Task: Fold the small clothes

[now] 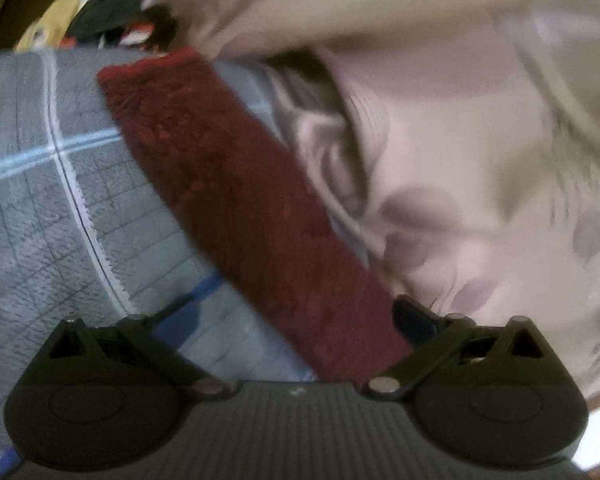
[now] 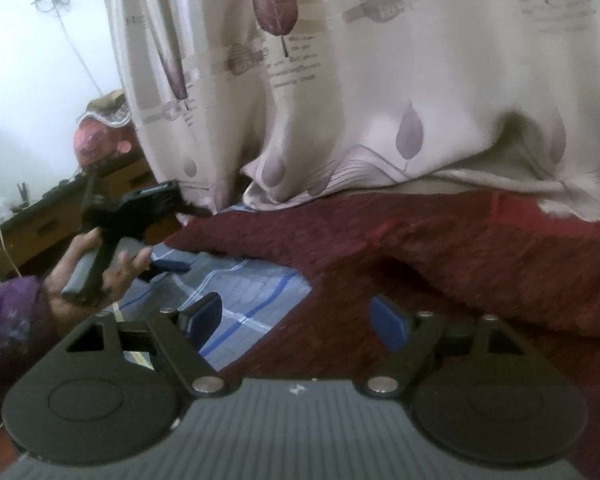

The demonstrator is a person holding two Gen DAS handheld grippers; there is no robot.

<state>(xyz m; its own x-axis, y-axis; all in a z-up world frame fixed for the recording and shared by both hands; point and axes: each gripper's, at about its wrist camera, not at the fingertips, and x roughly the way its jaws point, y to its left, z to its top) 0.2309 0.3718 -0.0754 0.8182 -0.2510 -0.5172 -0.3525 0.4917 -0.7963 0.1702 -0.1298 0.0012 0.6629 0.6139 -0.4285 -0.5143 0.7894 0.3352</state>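
Observation:
A dark red fuzzy garment (image 2: 440, 260) lies on a grey-blue checked blanket (image 2: 244, 300). In the left wrist view a strip of the red garment (image 1: 236, 200) runs from the upper left down between the fingers of my left gripper (image 1: 296, 320), which stand wide apart around it. My right gripper (image 2: 300, 320) is open just above the garment's near edge, with its blue pads (image 2: 388, 324) apart. The left gripper (image 2: 152, 200) also shows in the right wrist view, held by a hand at the garment's far left corner.
A cream curtain with purple leaf prints (image 2: 380, 100) hangs down onto the far edge of the garment. The same curtain (image 1: 480, 140) fills the right of the left wrist view. A wooden desk (image 2: 40, 224) stands at the far left. A pile of clothes (image 1: 100, 20) lies beyond the blanket.

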